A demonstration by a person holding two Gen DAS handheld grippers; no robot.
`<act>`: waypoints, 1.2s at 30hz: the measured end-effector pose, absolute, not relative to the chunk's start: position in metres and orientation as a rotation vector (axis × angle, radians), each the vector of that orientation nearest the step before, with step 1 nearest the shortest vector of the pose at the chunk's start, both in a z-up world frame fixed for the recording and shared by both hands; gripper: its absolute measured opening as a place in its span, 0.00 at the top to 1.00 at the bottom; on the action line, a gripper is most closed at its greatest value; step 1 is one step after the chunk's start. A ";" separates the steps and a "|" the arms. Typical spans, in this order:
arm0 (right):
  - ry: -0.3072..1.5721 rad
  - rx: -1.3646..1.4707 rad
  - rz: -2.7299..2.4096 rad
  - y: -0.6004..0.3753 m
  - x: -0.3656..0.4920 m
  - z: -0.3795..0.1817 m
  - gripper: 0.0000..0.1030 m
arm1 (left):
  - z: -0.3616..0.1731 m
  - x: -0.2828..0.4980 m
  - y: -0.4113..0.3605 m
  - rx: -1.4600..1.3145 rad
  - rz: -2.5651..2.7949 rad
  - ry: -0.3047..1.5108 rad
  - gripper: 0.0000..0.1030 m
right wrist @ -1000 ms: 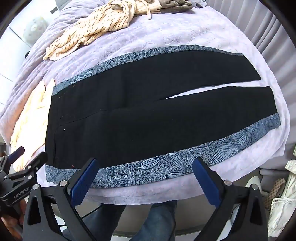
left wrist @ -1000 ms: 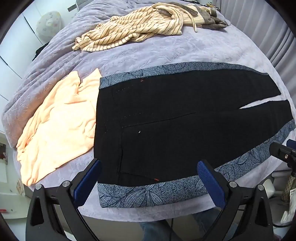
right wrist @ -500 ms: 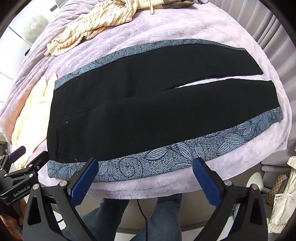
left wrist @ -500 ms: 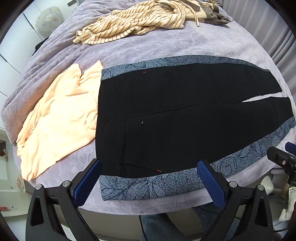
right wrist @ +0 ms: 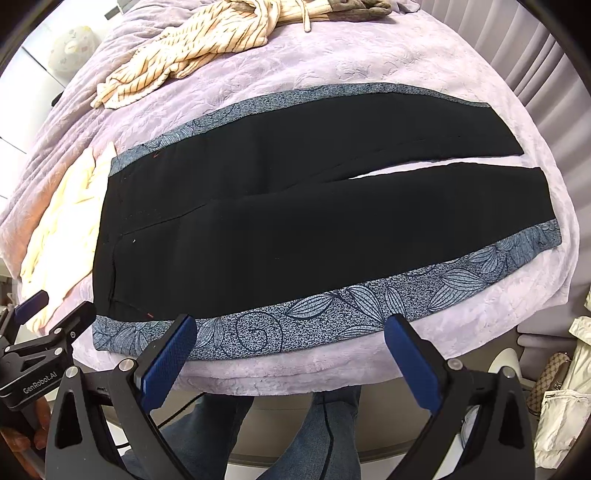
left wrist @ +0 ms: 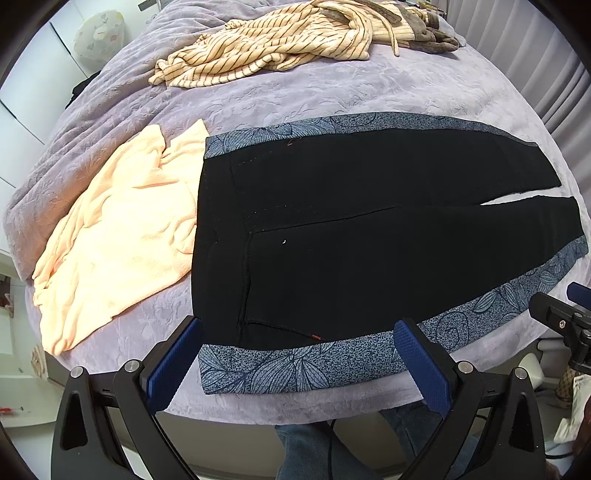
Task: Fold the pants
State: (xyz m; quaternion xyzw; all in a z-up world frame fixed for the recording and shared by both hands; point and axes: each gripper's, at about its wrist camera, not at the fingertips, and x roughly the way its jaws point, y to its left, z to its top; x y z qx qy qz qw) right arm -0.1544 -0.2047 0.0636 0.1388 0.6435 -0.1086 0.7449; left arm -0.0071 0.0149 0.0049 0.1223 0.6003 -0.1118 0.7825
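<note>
Black pants (left wrist: 354,236) with blue-grey leaf-patterned side stripes lie flat on the lilac bed cover, waistband to the left and both legs spread to the right; they also show in the right wrist view (right wrist: 303,221). My left gripper (left wrist: 295,363) is open and empty, held above the near stripe by the waistband corner. My right gripper (right wrist: 288,358) is open and empty, above the near stripe at mid-leg. Neither touches the cloth. The left gripper's body shows at the left edge of the right wrist view (right wrist: 33,347).
A peach garment (left wrist: 118,236) lies just left of the waistband. A cream striped garment (left wrist: 266,55) and a brown one (left wrist: 428,33) lie at the far side of the bed (left wrist: 314,96). The bed's near edge is under my grippers; bags (right wrist: 565,398) stand on the floor at right.
Both grippers have drawn back and up a little from the pants, staying open. The pants have not moved.
</note>
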 end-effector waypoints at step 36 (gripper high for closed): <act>1.405 0.247 -0.243 -0.202 -0.148 0.064 0.01 | 0.003 0.001 0.009 0.261 -0.234 1.308 0.00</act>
